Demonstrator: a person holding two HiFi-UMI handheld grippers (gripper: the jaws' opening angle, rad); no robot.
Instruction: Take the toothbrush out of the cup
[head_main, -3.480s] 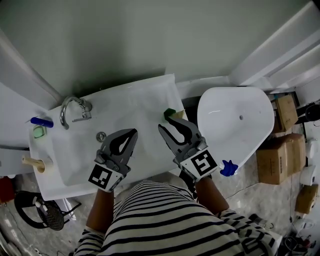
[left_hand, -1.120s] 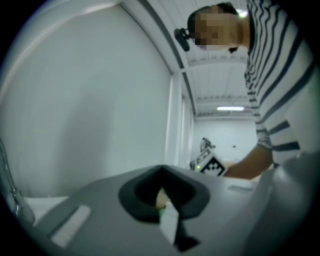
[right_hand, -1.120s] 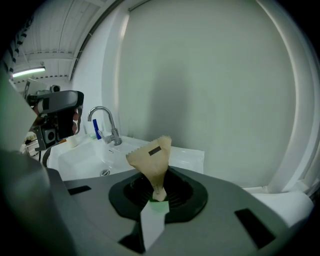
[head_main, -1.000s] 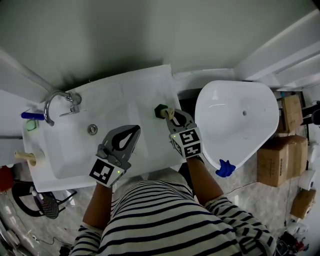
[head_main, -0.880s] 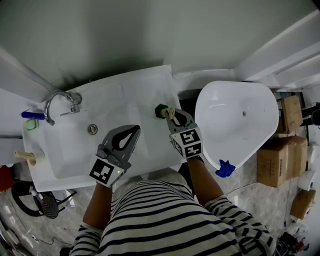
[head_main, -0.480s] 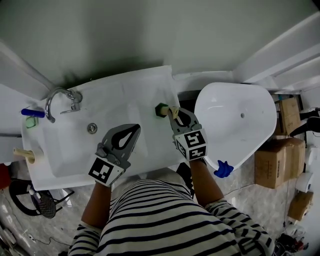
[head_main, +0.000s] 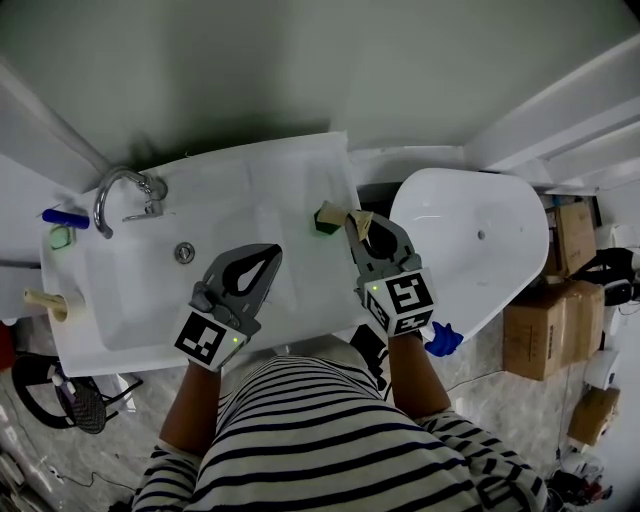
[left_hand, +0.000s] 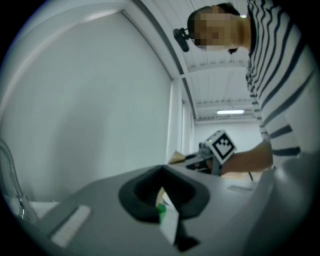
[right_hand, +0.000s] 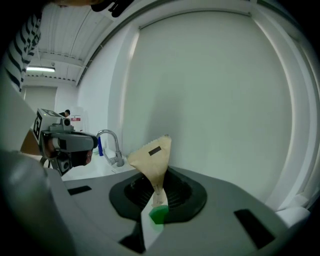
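Note:
My right gripper (head_main: 362, 226) is shut on the toothbrush (head_main: 356, 219), which sits in a tan paper wrapper. In the right gripper view the wrapper's wide end (right_hand: 151, 155) sticks up from between the closed jaws (right_hand: 157, 201), with the wall behind it. The small green cup (head_main: 325, 220) stands on the white counter (head_main: 300, 180) just left of the fingertips, apart from the toothbrush; it does not show in the right gripper view. My left gripper (head_main: 262, 264) hangs shut and empty over the counter's front, its jaws (left_hand: 167, 214) pressed together.
A chrome tap (head_main: 124, 196) and drain (head_main: 183, 253) mark the sink at the left, with a blue thing (head_main: 60, 217) beyond. A white toilet bowl (head_main: 470, 250) is close on the right, with cardboard boxes (head_main: 540, 325) farther right. The wall lies behind the counter.
My right gripper has risen with the wrapped toothbrush, up and away from the green cup it was at. The left gripper has stayed where it was.

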